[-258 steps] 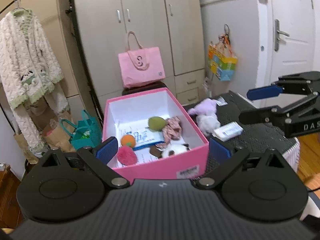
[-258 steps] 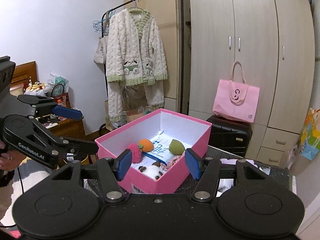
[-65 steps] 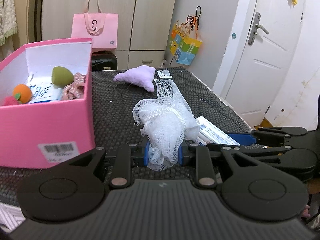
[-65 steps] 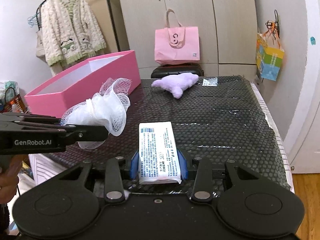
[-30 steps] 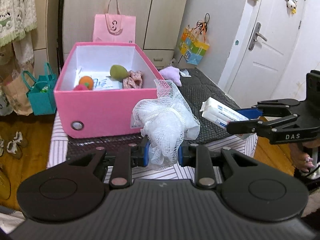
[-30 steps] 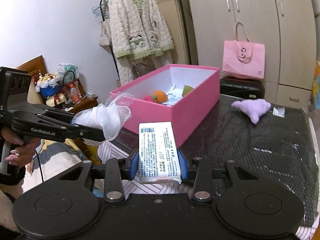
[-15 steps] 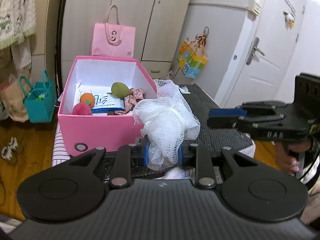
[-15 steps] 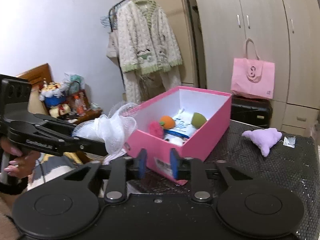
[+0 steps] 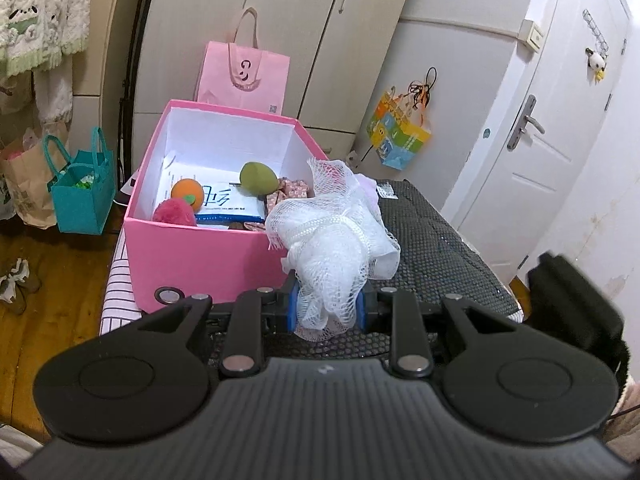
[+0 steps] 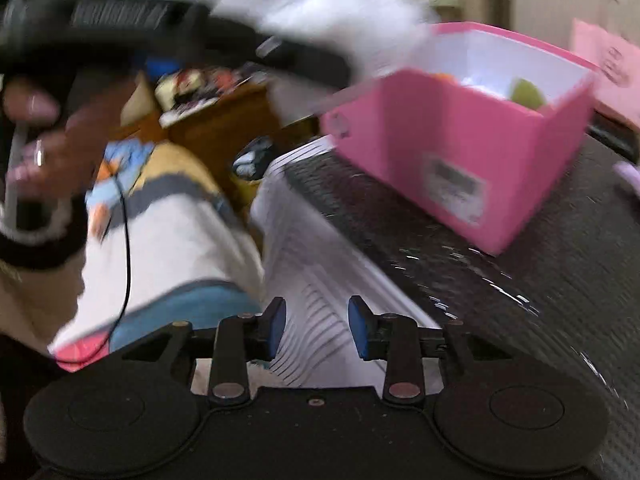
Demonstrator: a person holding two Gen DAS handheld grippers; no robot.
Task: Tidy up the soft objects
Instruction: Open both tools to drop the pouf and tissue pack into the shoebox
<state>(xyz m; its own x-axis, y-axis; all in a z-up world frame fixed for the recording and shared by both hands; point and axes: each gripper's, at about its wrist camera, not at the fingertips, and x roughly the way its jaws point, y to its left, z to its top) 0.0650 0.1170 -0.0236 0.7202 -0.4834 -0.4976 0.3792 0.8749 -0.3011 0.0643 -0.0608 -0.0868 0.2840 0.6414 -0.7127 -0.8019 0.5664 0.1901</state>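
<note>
Right now the white mesh bath pouf (image 9: 336, 236) is pinched by its lower part between the blue pads of the left gripper (image 9: 326, 310), whose jaws are clamped tight on the netting, so the ball bulges up in front of the near right corner of the open pink cardboard box (image 9: 200, 258). Inside the box lie a round orange plush fruit (image 9: 186, 191), a fuzzy red-pink plush ball (image 9: 174, 213), an olive-green egg-shaped soft toy (image 9: 258, 176), a blue-and-white flat packet (image 9: 224, 204) and a bit of pink patterned cloth (image 9: 294, 190). The box sits at the left end of a table covered with black honeycomb matting (image 9: 432, 248), with a striped white cloth (image 9: 120, 292) showing at the table's edge. Behind the pouf a scrap of lilac plush (image 9: 370, 190) peeks out on the matting. In the heavily blurred right wrist view, the right gripper (image 10: 317, 327) has its blue pads apart with nothing between them; its jaws have just been opening, and it points down over the striped cloth at the table's near edge, with the pink box up to the right. A hand (image 10: 36, 136) holding the left gripper's black handle shows at upper left there, the pouf a white smear above the box. Farther back, a pink paper bag (image 9: 244, 74) stands before beige wardrobe doors (image 9: 280, 20).
</note>
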